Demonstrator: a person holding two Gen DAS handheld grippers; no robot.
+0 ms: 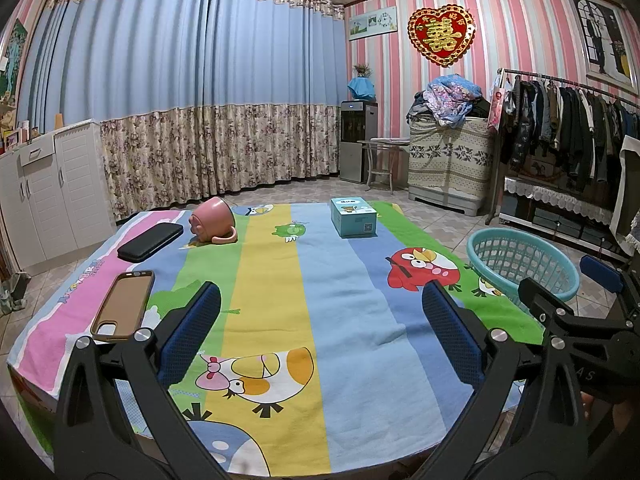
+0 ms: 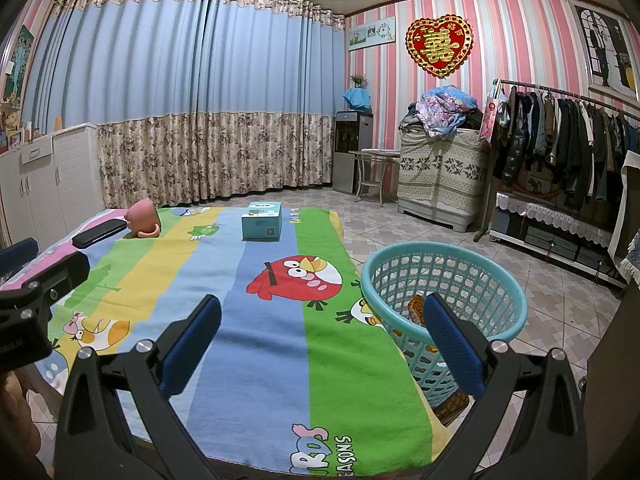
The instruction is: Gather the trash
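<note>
A teal plastic basket (image 2: 444, 268) stands on the floor at the table's right edge; it also shows in the left wrist view (image 1: 520, 264). An orange-brown wrapper (image 2: 416, 308) lies inside it. My left gripper (image 1: 320, 320) is open and empty above the cartoon cloth (image 1: 280, 300), near the front edge. My right gripper (image 2: 320, 328) is open and empty over the cloth's right front part, its right finger in front of the basket. On the cloth lie a pink mug (image 1: 214, 220) on its side, a light-blue box (image 1: 354, 216), a black case (image 1: 150, 242) and a brown phone case (image 1: 122, 304).
White cabinets (image 1: 52, 192) stand at the left. A clothes rack (image 2: 568, 140), a covered cabinet with piled cloth (image 2: 440, 168) and a water dispenser (image 2: 352, 152) stand at the right and back. Tiled floor (image 2: 560, 300) lies around the basket.
</note>
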